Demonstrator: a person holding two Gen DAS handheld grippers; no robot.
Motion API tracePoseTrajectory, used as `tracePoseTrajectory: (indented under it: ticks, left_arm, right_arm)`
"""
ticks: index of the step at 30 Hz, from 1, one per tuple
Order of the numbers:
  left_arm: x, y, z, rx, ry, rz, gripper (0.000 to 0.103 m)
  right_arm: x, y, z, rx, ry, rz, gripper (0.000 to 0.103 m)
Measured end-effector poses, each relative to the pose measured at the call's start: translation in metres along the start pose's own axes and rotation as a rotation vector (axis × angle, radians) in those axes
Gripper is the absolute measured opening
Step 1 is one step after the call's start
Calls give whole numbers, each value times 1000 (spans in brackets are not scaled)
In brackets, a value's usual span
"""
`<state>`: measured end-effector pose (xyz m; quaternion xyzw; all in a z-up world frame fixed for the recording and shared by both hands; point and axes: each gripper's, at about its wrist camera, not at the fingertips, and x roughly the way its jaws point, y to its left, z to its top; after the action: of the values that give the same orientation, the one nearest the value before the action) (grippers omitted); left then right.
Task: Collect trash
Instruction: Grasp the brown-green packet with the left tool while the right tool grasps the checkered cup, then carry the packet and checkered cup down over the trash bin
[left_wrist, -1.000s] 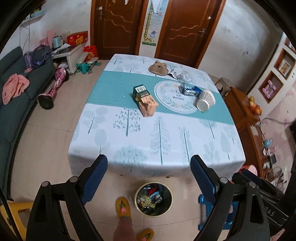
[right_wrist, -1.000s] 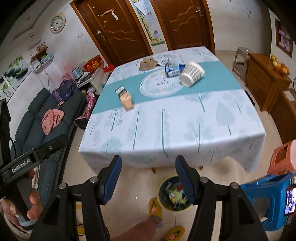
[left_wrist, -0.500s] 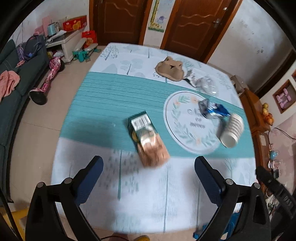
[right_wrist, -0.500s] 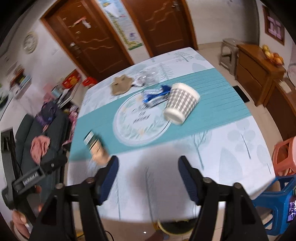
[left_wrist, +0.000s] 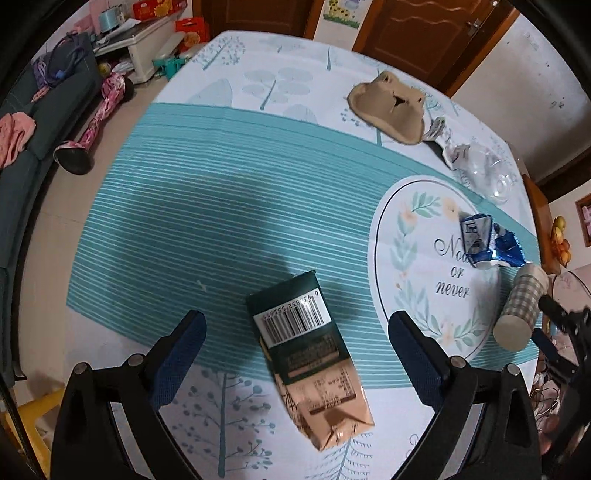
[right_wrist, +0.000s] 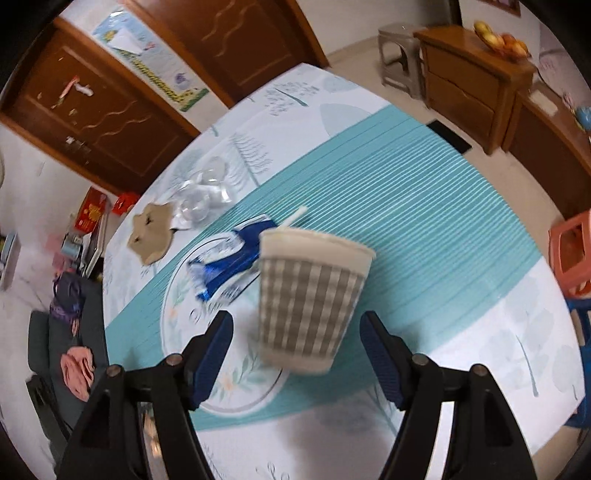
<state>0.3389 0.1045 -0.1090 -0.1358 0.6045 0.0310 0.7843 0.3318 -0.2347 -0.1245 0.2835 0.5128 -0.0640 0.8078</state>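
In the left wrist view, the left gripper (left_wrist: 297, 325) is hanging over the table with its blue-padded jaws spread wide, having just been opening. A flattened green and tan paper carton with a barcode (left_wrist: 308, 360) is lying between the jaws, and neither pad is touching it; bare cloth is showing on both sides of it. The carton is resting across the near edge of the teal striped band of the tree-printed tablecloth (left_wrist: 207, 221). To the left of the carton the band is lying bare. Farther off, a brown crumpled cardboard piece (left_wrist: 391, 105) is sitting near the far table edge, with a clear crushed plastic wrapper (left_wrist: 480, 170) just beside it. A blue and white foil wrapper (left_wrist: 487, 243) is lying on the printed round emblem, and a grey checked paper cup (left_wrist: 522, 308) is lying on its side near the right edge.

In the right wrist view, the right gripper (right_wrist: 295, 332) is also standing open, its jaws having just been widening. The cup (right_wrist: 308, 301) is sitting between them, blurred, with gaps on both sides. The foil wrapper (right_wrist: 229, 262) is lying just behind the cup. Right of the cup, the cloth is running bare to the table edge.
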Motion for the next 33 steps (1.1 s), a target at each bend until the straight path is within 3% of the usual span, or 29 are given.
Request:
tracePoseTrajectory:
  ticks: [6, 9, 11, 13, 18, 21, 33]
  left_arm:
    - [14, 1, 3, -19, 40, -5, 98]
    - [17, 2, 4, -23, 44, 2, 93]
    - [18, 3, 4, -22, 45, 10, 83]
    - [20, 4, 3, -23, 60, 1, 56]
    - [16, 7, -3, -8, 48, -12, 51]
    - [5, 3, -8, 26, 8, -10, 37]
    - [-52, -10, -56, 124, -45, -35, 35]
  right_arm:
    - [28, -4, 14, 44, 42, -11, 71]
    - [36, -6, 13, 61, 48, -2, 71]
    - [36, -5, 11, 52, 34, -1, 69]
    - [34, -4, 8, 42, 25, 10, 64]
    - [25, -4, -1, 26, 13, 33, 50]
    - [19, -4, -11, 16, 11, 49, 46]
    - [-38, 3, -90, -74, -9, 179, 41]
